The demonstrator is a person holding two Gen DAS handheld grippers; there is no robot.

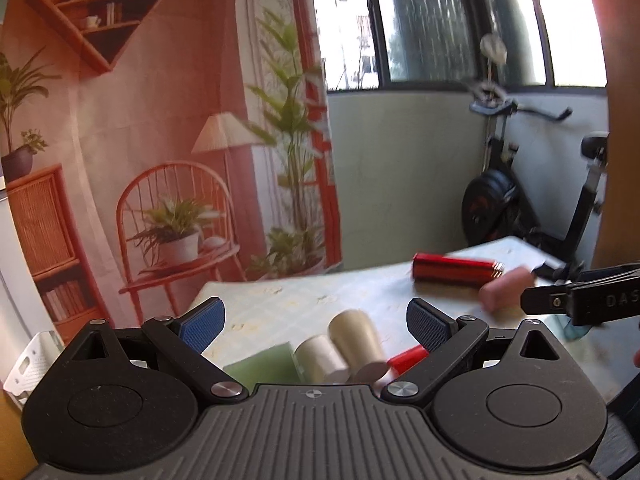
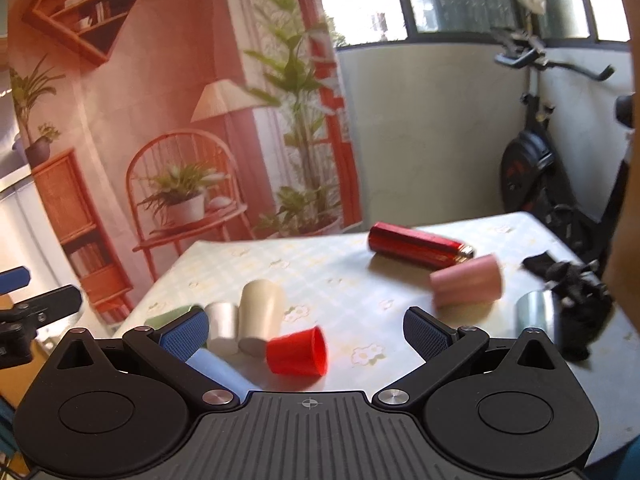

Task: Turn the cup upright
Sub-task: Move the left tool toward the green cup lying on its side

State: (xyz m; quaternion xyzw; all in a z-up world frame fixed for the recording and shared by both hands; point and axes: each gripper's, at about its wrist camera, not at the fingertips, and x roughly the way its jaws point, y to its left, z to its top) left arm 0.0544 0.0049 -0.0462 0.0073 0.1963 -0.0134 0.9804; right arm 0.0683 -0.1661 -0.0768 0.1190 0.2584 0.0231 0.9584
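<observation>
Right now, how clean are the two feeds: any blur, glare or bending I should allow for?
Left wrist view: the pink cup and red flask are motion-smeared, the windows blown out. Right wrist view: the red cup is soft-edged, and the fisheye bends the table edge; daylight is otherwise even.

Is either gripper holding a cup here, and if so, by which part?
Nothing is held. The left gripper and right gripper both have open jaws with only the table's cups beyond, including the red cup lying on its side.
</observation>
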